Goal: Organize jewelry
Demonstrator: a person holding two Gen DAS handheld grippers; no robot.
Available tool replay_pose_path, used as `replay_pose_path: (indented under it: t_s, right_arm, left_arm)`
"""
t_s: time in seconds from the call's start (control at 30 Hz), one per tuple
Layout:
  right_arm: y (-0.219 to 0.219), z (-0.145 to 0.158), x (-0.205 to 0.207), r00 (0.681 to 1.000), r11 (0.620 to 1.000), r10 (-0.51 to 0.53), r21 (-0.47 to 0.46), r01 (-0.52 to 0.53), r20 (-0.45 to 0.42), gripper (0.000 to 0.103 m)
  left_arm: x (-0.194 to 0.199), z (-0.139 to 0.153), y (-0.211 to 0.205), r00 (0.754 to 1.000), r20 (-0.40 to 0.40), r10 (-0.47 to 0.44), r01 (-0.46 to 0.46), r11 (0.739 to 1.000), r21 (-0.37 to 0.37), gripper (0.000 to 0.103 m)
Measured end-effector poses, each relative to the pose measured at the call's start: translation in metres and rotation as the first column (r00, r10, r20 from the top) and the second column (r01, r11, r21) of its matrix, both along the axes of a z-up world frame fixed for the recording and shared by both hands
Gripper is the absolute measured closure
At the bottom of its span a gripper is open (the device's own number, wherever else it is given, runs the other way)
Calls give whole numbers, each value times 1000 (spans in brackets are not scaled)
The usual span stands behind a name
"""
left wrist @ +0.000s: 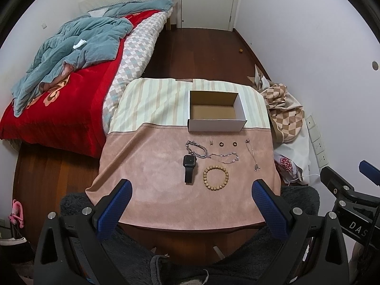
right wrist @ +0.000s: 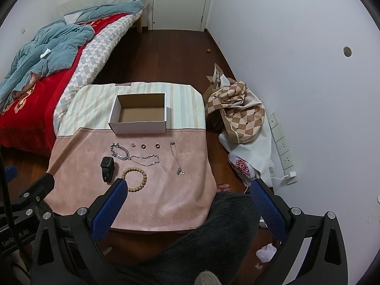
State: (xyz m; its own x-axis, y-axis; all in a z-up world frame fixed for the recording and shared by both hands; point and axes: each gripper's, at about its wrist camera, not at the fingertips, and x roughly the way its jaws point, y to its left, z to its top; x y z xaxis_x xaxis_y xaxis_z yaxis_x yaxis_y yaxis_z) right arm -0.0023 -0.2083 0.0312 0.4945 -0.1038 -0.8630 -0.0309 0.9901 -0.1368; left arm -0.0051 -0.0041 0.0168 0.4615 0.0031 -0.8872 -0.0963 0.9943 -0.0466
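Pink cloth [left wrist: 152, 161] covers my table, with the open cardboard box [left wrist: 215, 111] at its far side; nearer lie the black watch [left wrist: 189, 166], bead bracelet [left wrist: 215, 178] and chains [left wrist: 197, 149]; my left gripper [left wrist: 191, 199] and right gripper [right wrist: 187, 199] hover wide open, empty

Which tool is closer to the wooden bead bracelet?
Probably the right tool: its left fingertip sits right at the wooden bead bracelet in its view. The left tool hangs back from the bracelet, near the table's front edge. Both are open and empty.
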Motion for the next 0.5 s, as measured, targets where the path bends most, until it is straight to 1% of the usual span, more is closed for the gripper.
replay_pose_path:
  t_s: [0.5]
  right_arm:
    - [-1,1,0,1000,1000,-1,3,1,0,0]
  left_arm:
    - [-3,2,2,1000,7,3,-3,1000,2,0]
